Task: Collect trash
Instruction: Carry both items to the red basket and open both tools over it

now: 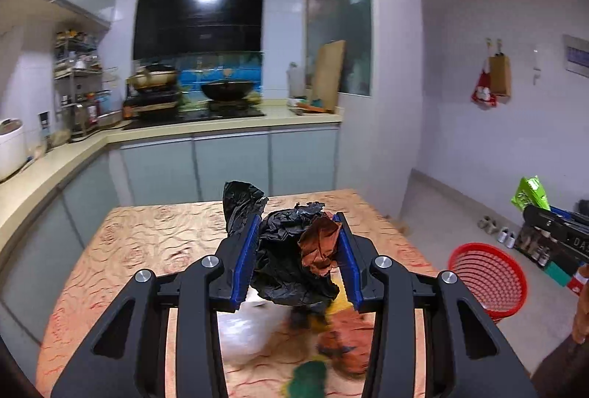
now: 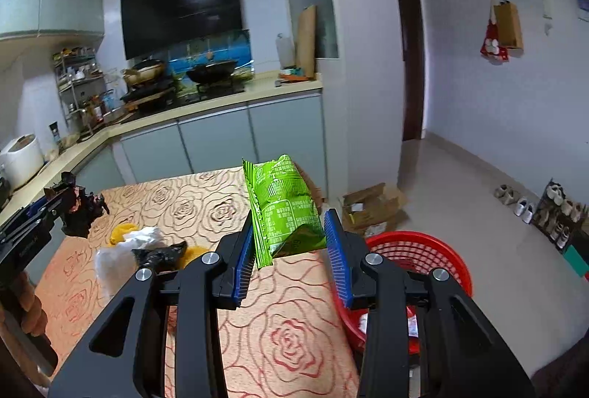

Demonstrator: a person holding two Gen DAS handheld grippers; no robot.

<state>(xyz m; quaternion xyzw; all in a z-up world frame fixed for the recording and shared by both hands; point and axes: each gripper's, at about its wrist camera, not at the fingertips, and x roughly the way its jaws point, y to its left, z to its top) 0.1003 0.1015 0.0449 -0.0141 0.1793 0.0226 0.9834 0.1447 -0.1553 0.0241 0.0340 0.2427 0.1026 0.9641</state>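
Note:
My left gripper point(image 1: 298, 232) is shut on a crumpled black plastic bag point(image 1: 283, 251) with a brown wrapper point(image 1: 320, 243) pinched against its right finger, held above the table point(image 1: 147, 243). It also shows in the right wrist view point(image 2: 73, 203) at the left. My right gripper point(image 2: 291, 228) holds a green snack packet point(image 2: 283, 206) against its left finger; a gap shows at the right finger. It is above the table's right edge, beside the red basket point(image 2: 434, 251). More trash lies on the table: a white bag point(image 2: 121, 251), a black scrap point(image 2: 162, 254), yellow peel point(image 2: 123, 230).
The red basket point(image 1: 489, 276) stands on the floor right of the table and holds some white trash. A flattened cardboard box point(image 2: 371, 206) lies on the floor behind it. Shoes and a rack point(image 2: 552, 210) line the right wall. Kitchen counter point(image 2: 206, 103) runs behind and left.

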